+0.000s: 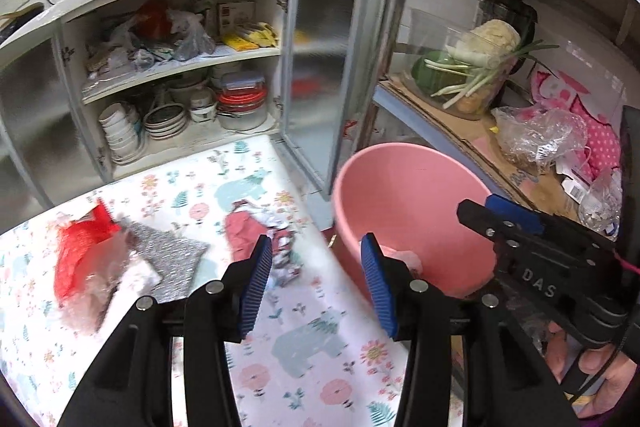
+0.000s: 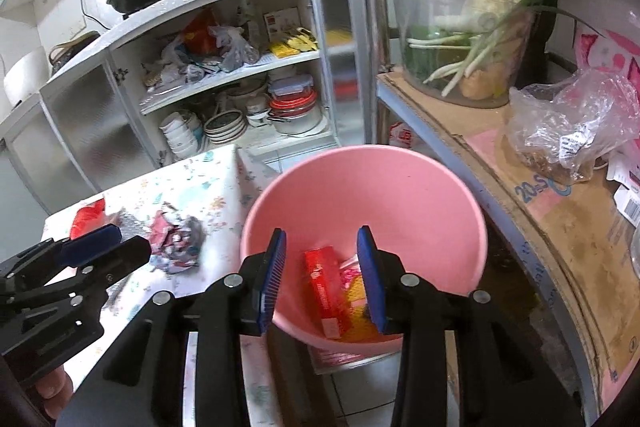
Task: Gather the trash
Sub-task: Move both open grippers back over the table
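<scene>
A pink bucket (image 2: 384, 187) stands beside the table's right edge; it also shows in the left wrist view (image 1: 404, 195). Inside lie a red box (image 2: 324, 283) and yellow and pink wrappers (image 2: 356, 287). My right gripper (image 2: 325, 275) is open and empty above the bucket's mouth. My left gripper (image 1: 316, 287) is open and empty above the floral tablecloth (image 1: 304, 347). On the table lie a red bag (image 1: 80, 247), a silver glitter sheet (image 1: 172, 255) and crumpled pink and patterned wrappers (image 1: 256, 235), which also show in the right wrist view (image 2: 176, 239).
An open white cupboard (image 1: 180, 75) with bowls, pots and bags stands behind the table. A metal shelf (image 2: 540, 195) lined with cardboard on the right holds a glass bowl of vegetables (image 2: 472, 43) and plastic bags (image 2: 576, 123).
</scene>
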The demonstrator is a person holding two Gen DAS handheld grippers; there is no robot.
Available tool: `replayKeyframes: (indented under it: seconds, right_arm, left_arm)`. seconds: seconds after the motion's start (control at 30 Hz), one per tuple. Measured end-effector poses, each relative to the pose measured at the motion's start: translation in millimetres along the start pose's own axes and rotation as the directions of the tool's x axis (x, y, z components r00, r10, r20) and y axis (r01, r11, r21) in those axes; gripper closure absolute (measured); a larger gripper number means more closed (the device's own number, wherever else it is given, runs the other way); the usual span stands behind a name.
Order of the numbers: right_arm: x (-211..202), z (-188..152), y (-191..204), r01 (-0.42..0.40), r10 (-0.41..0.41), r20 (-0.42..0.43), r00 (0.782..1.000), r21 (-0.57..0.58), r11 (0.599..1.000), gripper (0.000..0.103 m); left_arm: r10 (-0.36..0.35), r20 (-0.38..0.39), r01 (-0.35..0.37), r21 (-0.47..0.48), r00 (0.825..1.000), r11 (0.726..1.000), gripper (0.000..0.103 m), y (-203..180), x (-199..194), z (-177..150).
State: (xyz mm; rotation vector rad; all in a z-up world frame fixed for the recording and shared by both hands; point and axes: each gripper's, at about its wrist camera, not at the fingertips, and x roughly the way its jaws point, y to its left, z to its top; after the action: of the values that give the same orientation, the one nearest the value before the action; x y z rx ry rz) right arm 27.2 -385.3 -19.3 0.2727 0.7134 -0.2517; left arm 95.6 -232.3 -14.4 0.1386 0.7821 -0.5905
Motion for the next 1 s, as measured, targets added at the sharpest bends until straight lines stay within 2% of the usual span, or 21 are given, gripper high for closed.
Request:
replayKeyframes:
  seconds: [0.57,1.0]
  right_arm:
    - [-4.3,-28.4,82.0,-0.169,0.164,-0.060,0.985,-0.084,0.982,0.065]
    - [3.8,-39.1,116.4,-0.220,0.207,-0.113,0.972,-0.130,0.967,0.065]
  left_arm:
    - [0.141,-0.020,-0.143,-0.105,0.990,0.984,0.057,64.3,-38.5,-34.9]
    - [0.235,-0.022,-0.235,-0.184,0.972,0.954,0.057,122.3,-70.2,-69.7]
